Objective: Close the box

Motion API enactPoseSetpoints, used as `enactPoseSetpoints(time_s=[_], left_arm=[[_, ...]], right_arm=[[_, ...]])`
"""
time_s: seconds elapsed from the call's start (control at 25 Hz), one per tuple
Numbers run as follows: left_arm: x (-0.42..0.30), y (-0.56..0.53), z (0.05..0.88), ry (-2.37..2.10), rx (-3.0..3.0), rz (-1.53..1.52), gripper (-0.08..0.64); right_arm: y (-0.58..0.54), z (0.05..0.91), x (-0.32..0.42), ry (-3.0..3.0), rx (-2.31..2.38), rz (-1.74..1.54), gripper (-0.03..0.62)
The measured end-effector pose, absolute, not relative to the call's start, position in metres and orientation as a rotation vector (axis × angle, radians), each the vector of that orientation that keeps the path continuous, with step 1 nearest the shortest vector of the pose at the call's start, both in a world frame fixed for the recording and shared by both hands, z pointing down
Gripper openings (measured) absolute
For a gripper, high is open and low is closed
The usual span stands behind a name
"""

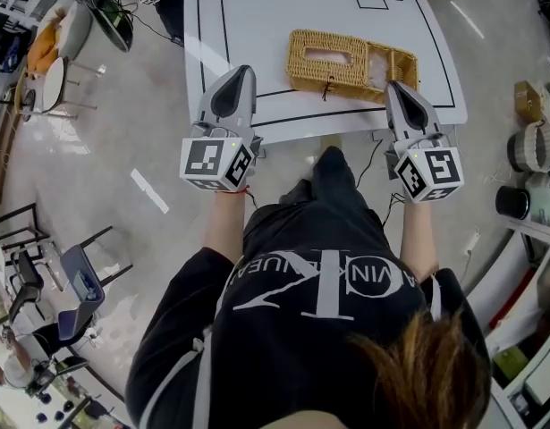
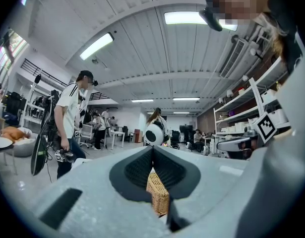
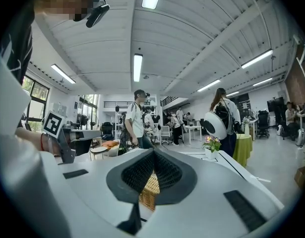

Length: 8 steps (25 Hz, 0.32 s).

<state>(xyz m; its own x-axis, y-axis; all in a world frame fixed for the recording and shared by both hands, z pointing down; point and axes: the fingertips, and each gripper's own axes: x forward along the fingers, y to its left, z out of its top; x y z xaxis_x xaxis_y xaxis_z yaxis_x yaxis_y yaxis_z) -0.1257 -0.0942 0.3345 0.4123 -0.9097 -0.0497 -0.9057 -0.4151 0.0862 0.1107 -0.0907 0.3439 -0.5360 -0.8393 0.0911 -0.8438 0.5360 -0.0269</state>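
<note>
A woven wicker box (image 1: 351, 61) lies on the white table (image 1: 257, 25), its slotted panel on the left and a narrower part joined on the right. My left gripper (image 1: 245, 70) hangs over the table's near edge, left of the box and apart from it, shut with nothing held. Just beyond the box's near right corner my right gripper (image 1: 391, 85) is also shut and empty. In the left gripper view the pads of the left gripper (image 2: 152, 148) meet, and the wicker box (image 2: 158, 192) shows below them. The right gripper (image 3: 153, 151) looks the same, with the wicker box (image 3: 150, 187) beneath.
Black lines mark the tabletop. Chairs (image 1: 78, 284) stand on the floor at left, and shelves with jars (image 1: 529, 150) at right. A small flower pot (image 3: 210, 145) sits at the table's far end. People (image 2: 73, 123) stand beyond the table.
</note>
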Motion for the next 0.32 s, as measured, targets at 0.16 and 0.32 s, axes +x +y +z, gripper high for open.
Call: enactPoseSetpoints(time_s=[0.16,0.32], left_arm=[[-0.1256,-0.0958,0.3372,-1.667,2.600,-0.134,0.011],[-0.1270,-0.0992,0.3381,-1.668,2.596,-0.134,0.011]], right_arm=[[-0.0915,0.3465,0.1141,-2.689,1.493,0.123,-0.003],[-0.0947,0.3477,0.1141,-2.688,1.491,0.126,-0.003]])
